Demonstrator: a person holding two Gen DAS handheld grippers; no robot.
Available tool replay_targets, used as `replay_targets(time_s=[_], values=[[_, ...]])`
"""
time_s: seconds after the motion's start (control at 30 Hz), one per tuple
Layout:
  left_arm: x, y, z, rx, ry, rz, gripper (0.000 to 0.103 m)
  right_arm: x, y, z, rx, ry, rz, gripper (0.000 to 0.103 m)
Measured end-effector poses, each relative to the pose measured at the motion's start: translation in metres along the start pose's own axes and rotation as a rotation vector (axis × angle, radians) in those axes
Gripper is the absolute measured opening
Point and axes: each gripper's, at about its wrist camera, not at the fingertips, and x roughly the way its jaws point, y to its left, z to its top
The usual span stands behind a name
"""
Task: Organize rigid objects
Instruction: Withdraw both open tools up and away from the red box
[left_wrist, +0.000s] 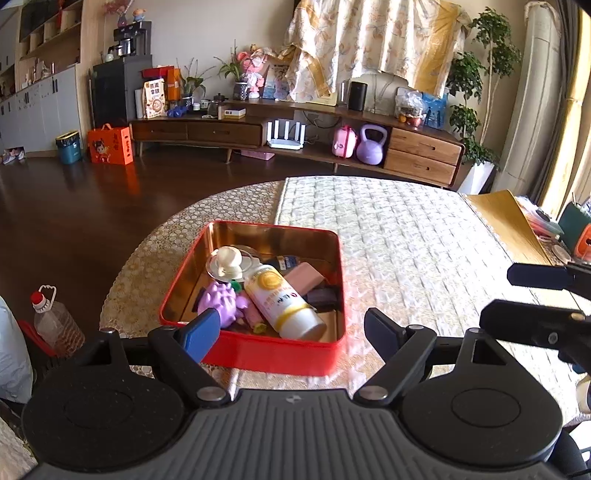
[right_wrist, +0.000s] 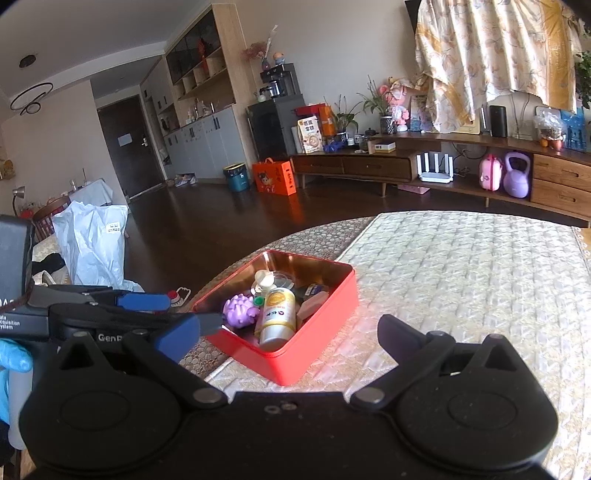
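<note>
Red tin (left_wrist: 258, 352) sits on the bench (left_wrist: 424, 258), near its left edge, on the seam between the patterned cloth and the quilted mat. Left wrist view: left tool (left_wrist: 291, 328) jaws wide, nothing between them, hovering just above the tin's near wall. Inside the tin lies a white-yellow bottle (left_wrist: 282, 301) on its side, a purple toy (left_wrist: 221, 301) left of it, a pink block (left_wrist: 304, 278) behind, a white figure on a clear dish (left_wrist: 231, 264) at the back. All items heaped together, so sorting looks nearly done. Right tool's fingers (left_wrist: 535, 277) poke in from the right edge, apart from the tin.

Right wrist view: right tool (right_wrist: 291, 336) jaws wide too, empty, aimed at the tin (right_wrist: 295, 354) from the near right corner. Bottle (right_wrist: 277, 319) lies mouth toward the camera, toy (right_wrist: 240, 310) beside it. Left tool (right_wrist: 147, 306) shows at left, just beside the tin's left wall. Mat right of the tin shows no loose items, so likely nothing left to collect; both tools probably parked open after a drop.
</note>
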Motion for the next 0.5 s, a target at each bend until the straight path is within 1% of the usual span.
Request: replay_targets(time_s=[0.3, 0.4, 0.5], values=[[-0.008, -0.013, -0.009, 0.023, -0.011, 0.012, 0.085, -0.005, -0.012, -0.01, 0.045, 0.0, -0.016, 0.103], [-0.007, -0.015, -0.011, 0.021, -0.006, 0.013, 0.085, -0.007, -0.018, -0.015, 0.06, 0.001, -0.034, 0.103], [-0.007, -0.017, -0.011, 0.019, 0.003, 0.013, 0.085, -0.01, -0.025, -0.021, 0.081, -0.003, -0.074, 0.103]])
